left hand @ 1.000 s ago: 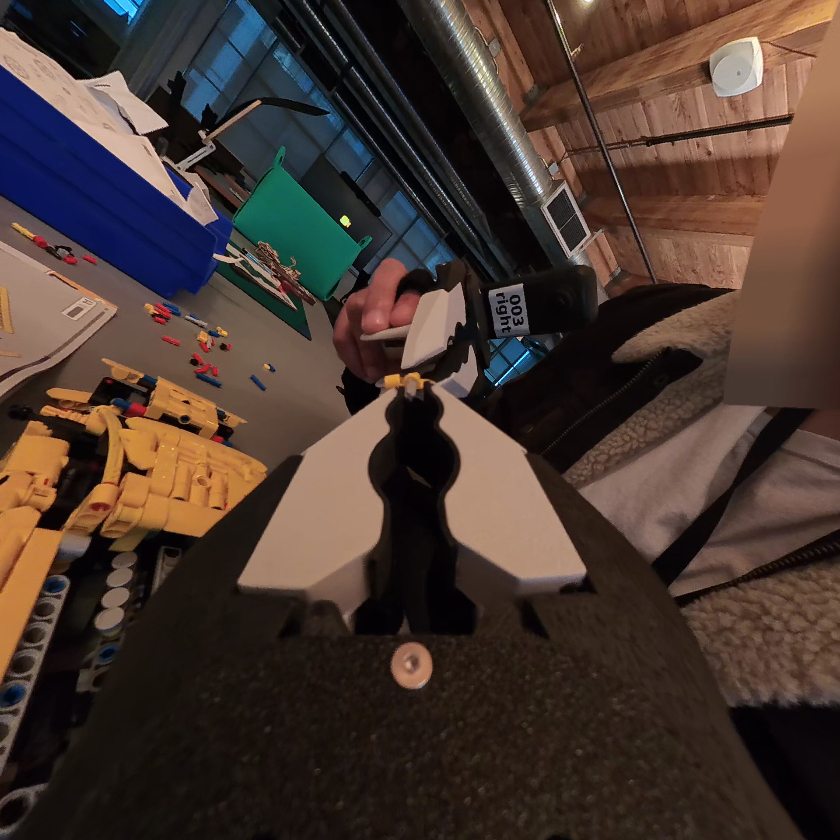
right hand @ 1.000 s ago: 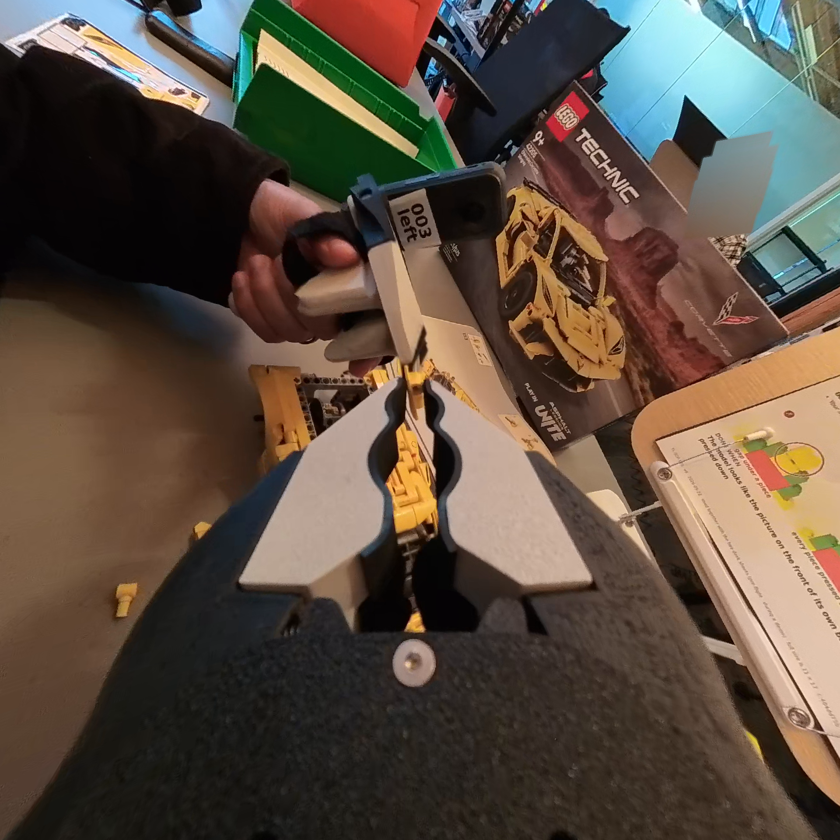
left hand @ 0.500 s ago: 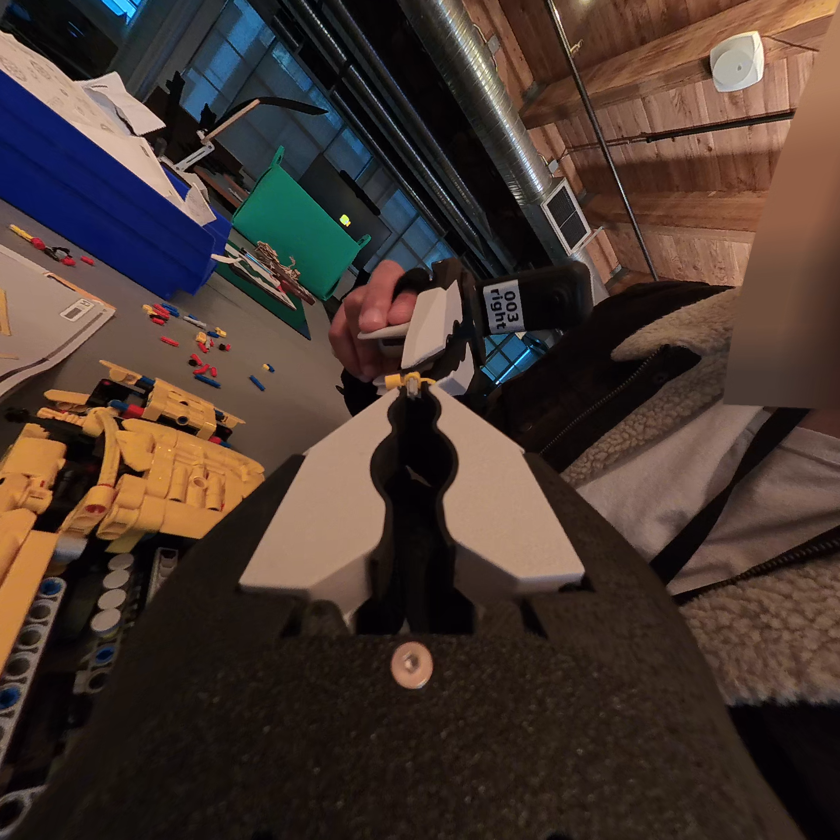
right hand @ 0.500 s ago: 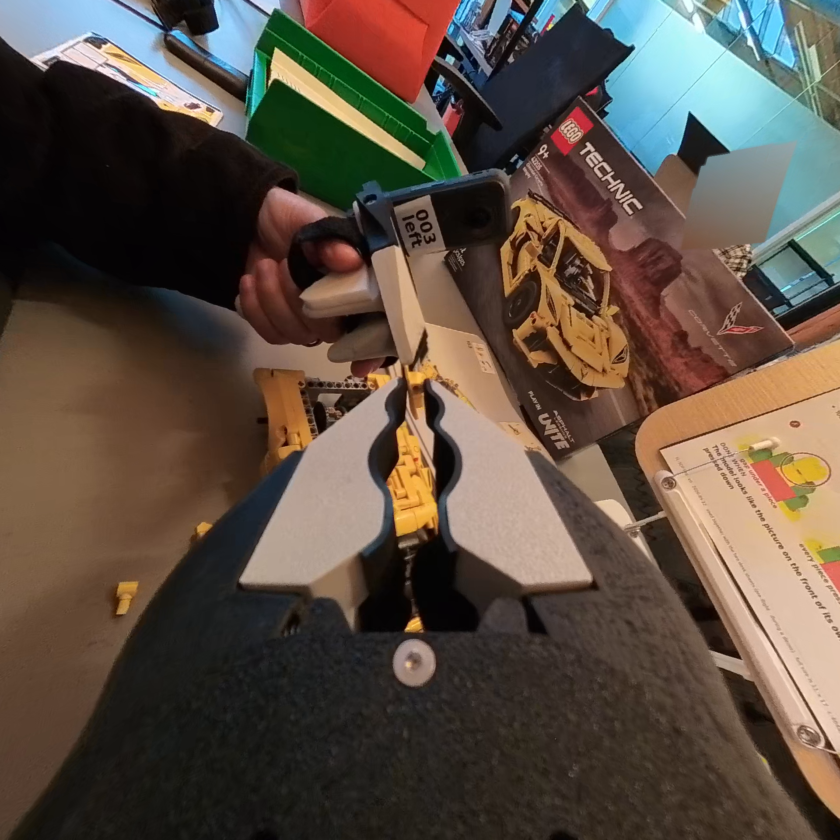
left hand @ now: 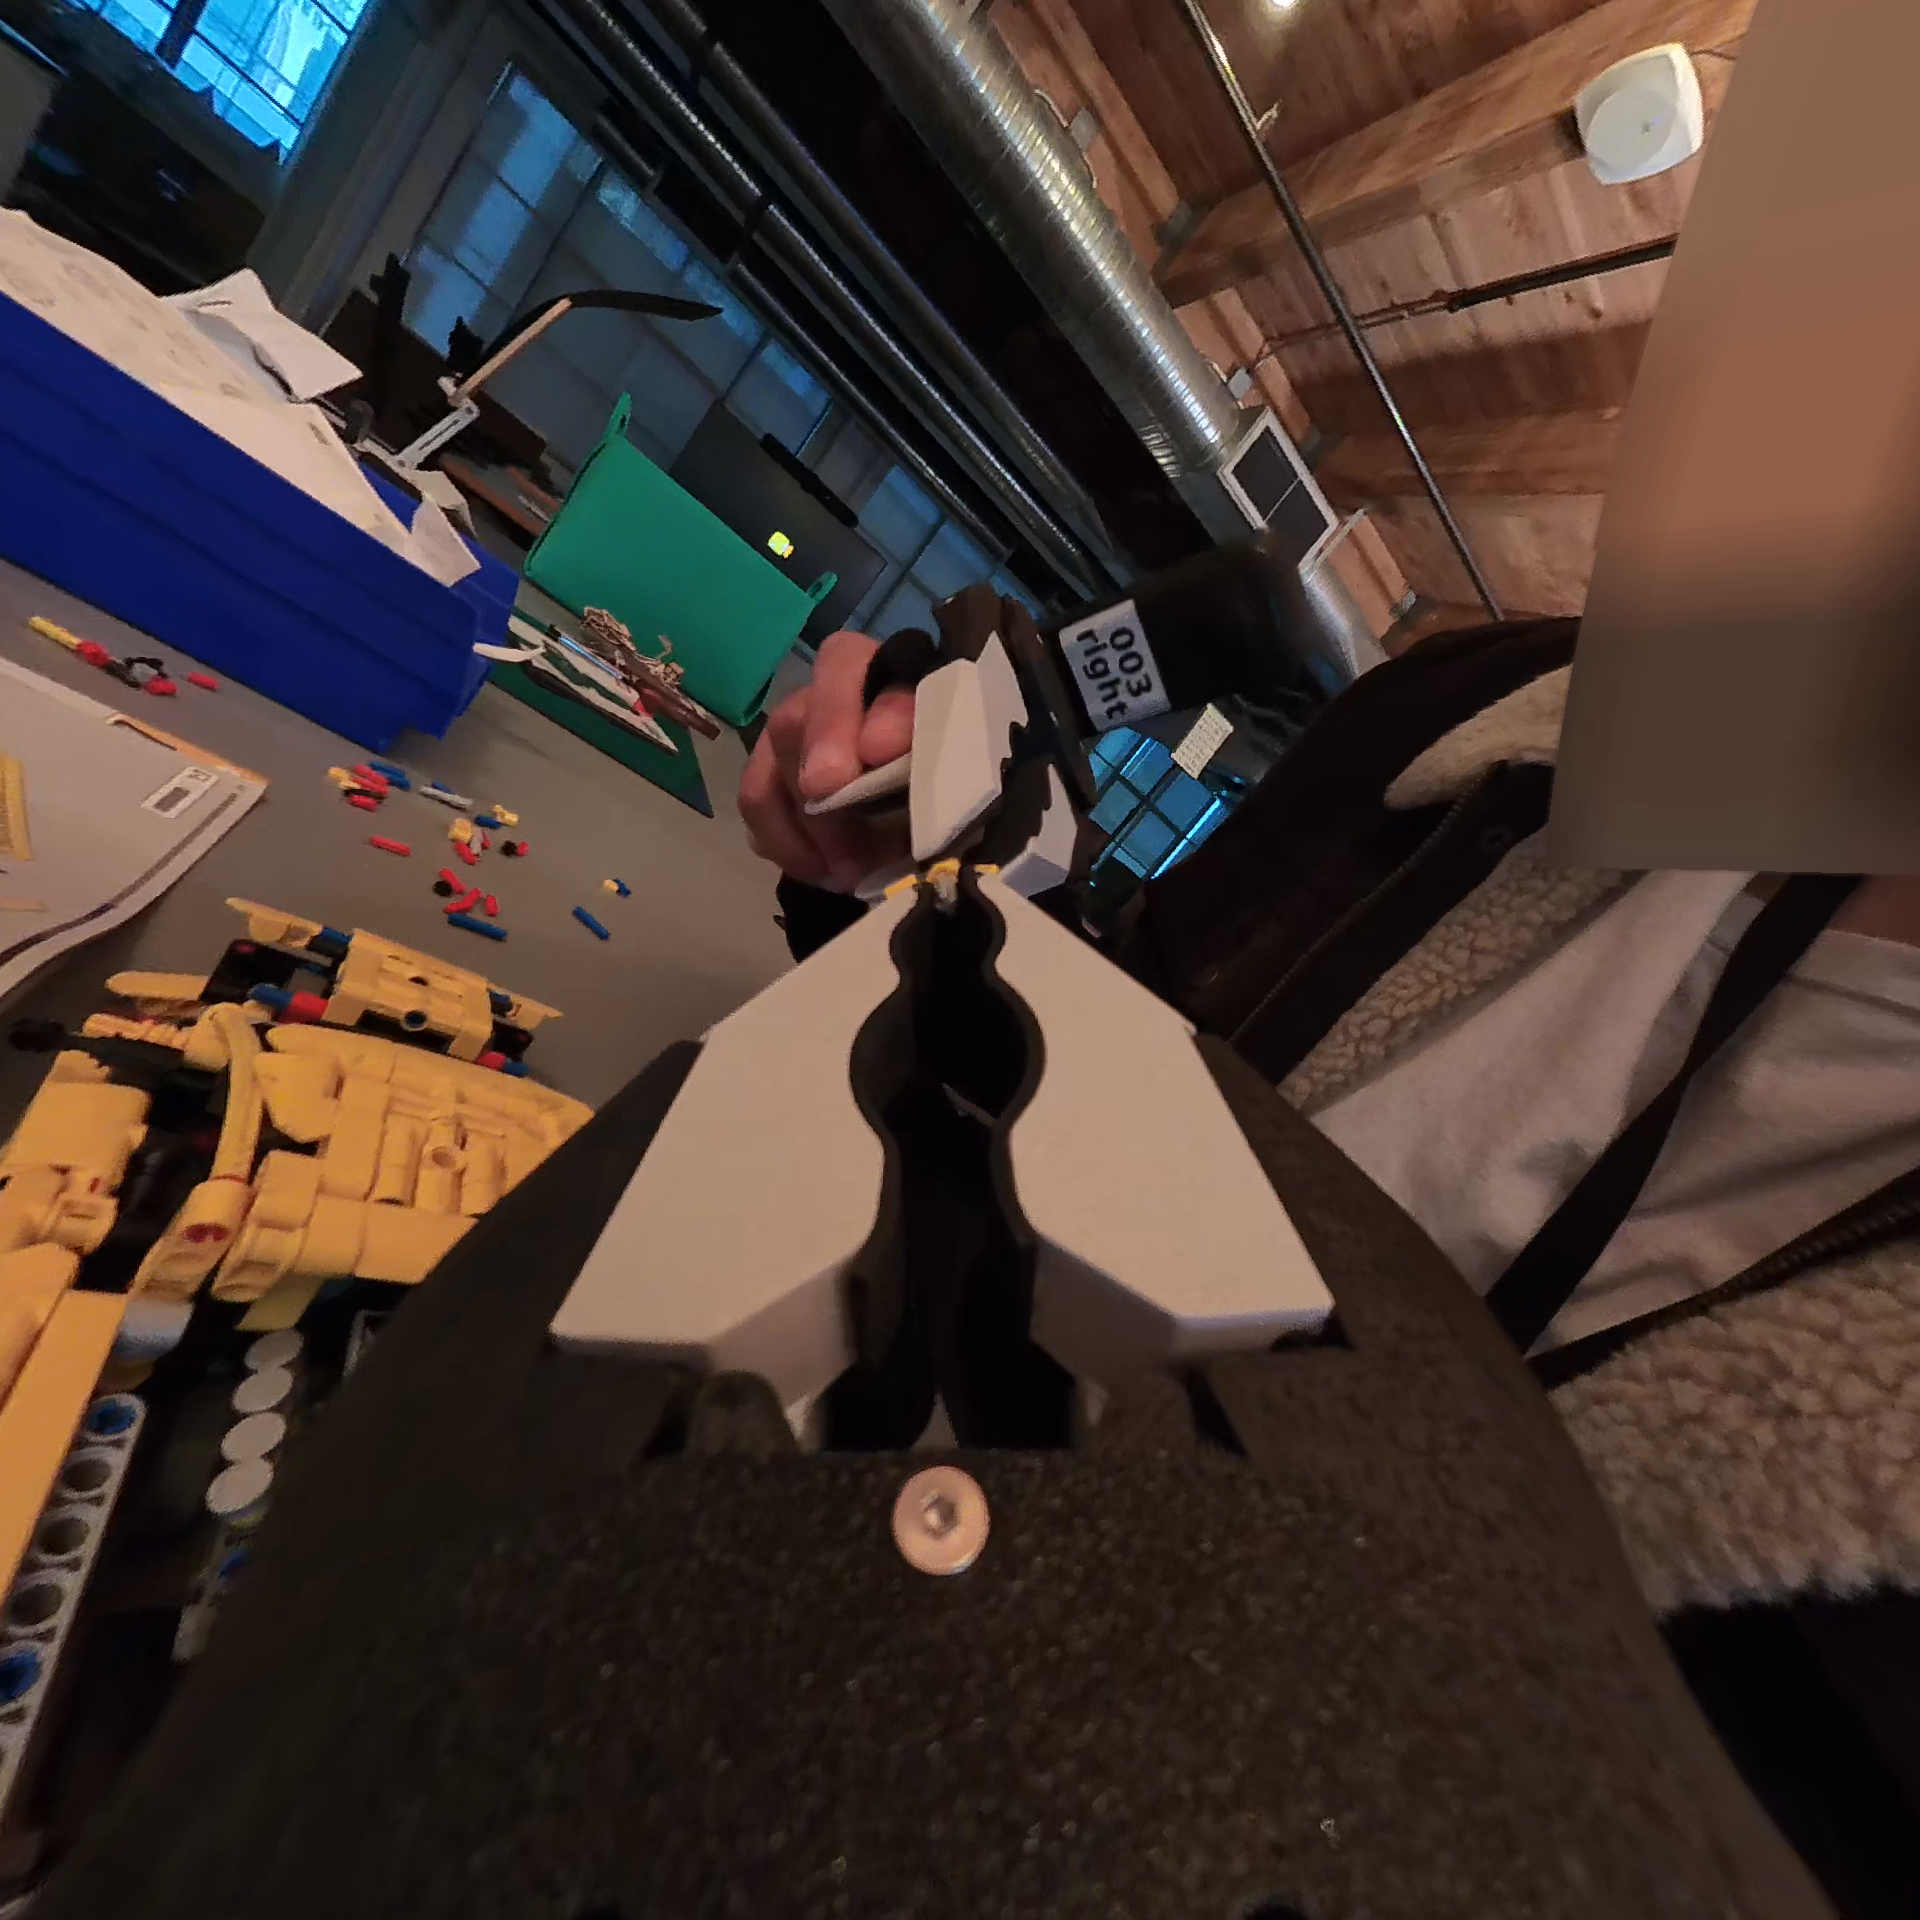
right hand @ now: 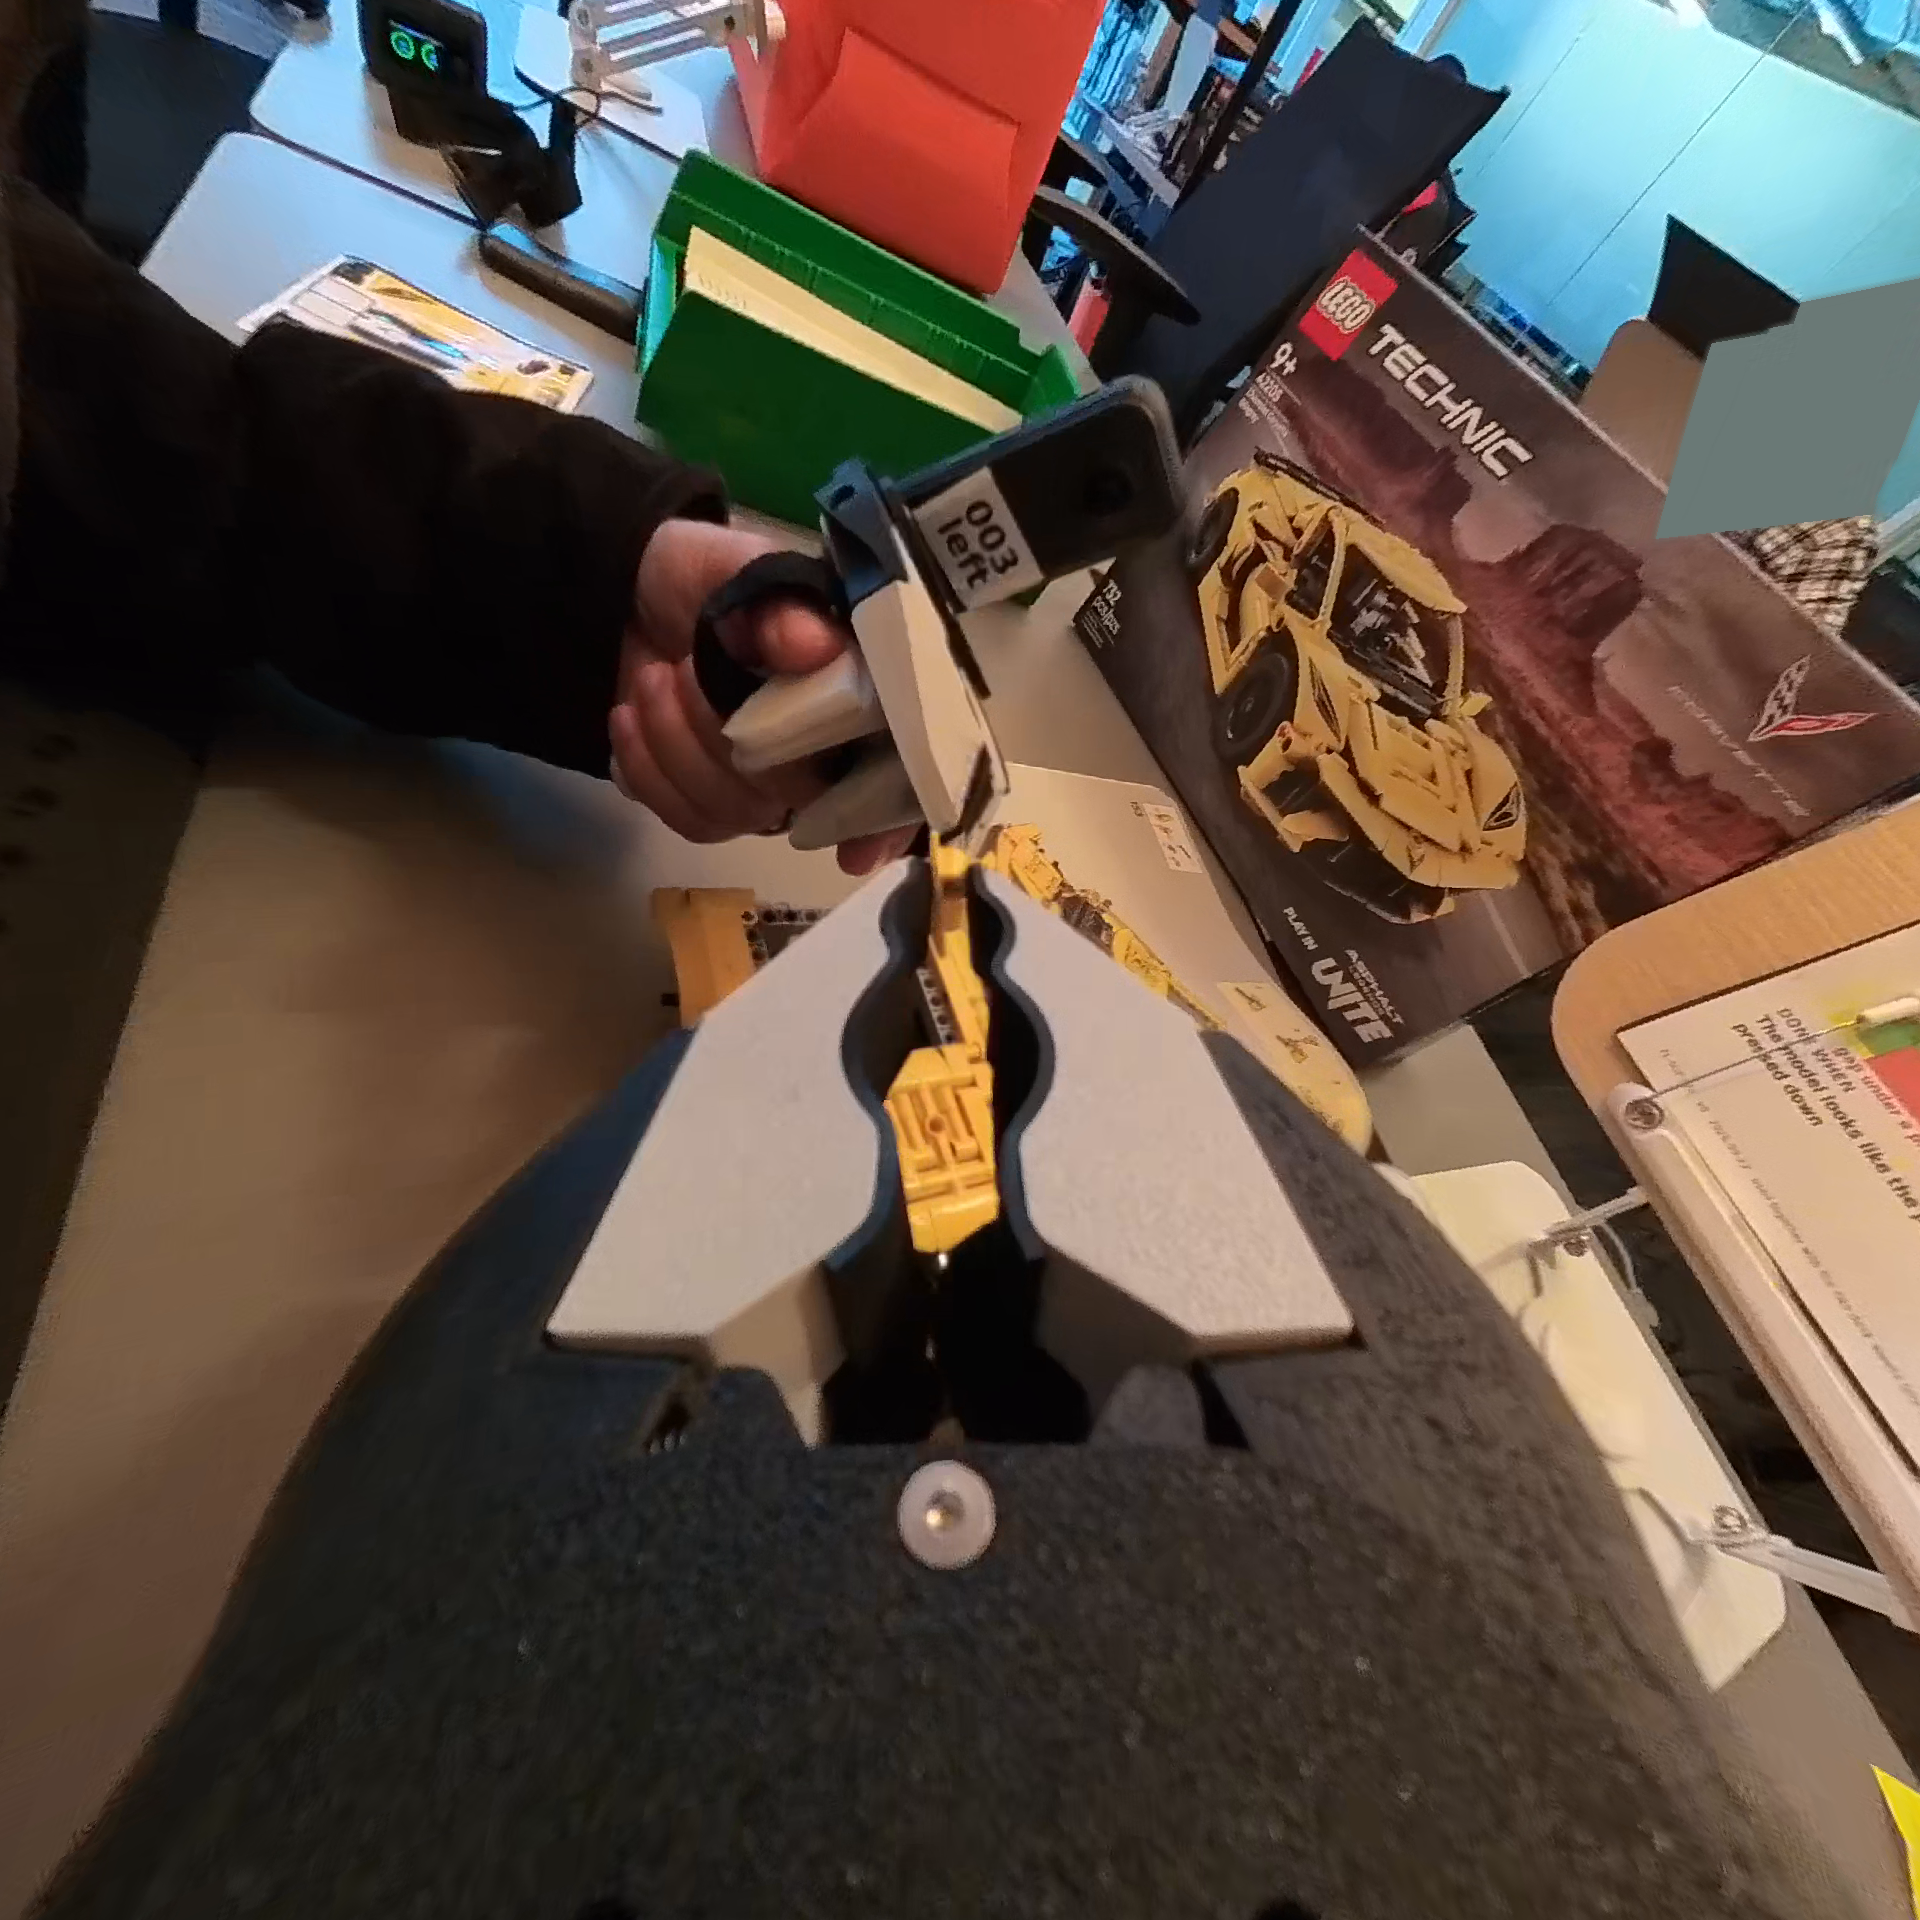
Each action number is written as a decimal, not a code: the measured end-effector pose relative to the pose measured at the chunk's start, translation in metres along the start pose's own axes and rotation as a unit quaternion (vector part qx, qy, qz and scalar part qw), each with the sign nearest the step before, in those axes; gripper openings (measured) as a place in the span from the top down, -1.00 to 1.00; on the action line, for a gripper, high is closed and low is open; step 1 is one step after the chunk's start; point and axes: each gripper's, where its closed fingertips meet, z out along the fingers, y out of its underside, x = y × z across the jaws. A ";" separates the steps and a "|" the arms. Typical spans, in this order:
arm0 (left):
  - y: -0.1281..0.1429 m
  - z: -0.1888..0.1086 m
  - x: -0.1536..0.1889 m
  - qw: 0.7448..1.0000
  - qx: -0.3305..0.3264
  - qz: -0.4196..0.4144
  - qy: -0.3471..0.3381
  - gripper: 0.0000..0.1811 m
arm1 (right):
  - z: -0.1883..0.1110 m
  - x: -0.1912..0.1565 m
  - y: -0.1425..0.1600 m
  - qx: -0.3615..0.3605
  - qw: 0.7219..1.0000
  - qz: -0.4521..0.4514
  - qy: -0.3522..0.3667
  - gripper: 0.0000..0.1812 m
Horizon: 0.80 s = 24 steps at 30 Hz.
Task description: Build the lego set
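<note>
Left tongs (left hand: 943, 891) and right tongs (right hand: 948, 871) meeting tip to tip, both clamped on one small yellow piece (left hand: 945, 879). Held aloft above the yellow car model (left hand: 312, 1132) on the grey surface (left hand: 644, 966).

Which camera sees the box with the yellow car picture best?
The right wrist view: the box stands propped on the table, its whole front facing the camera. The left wrist view does not show it, only the half-built yellow car model.

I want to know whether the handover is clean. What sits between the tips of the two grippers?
Only a small yellow piece, pinched at the tips of the left gripper and the right gripper, which meet tip to tip. Both wrist views show this.
</note>
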 end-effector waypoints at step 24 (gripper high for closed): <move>0.004 0.004 0.008 0.999 0.001 0.005 0.035 0.96 | -0.004 -0.006 -0.005 -0.015 0.999 0.035 -0.016 0.94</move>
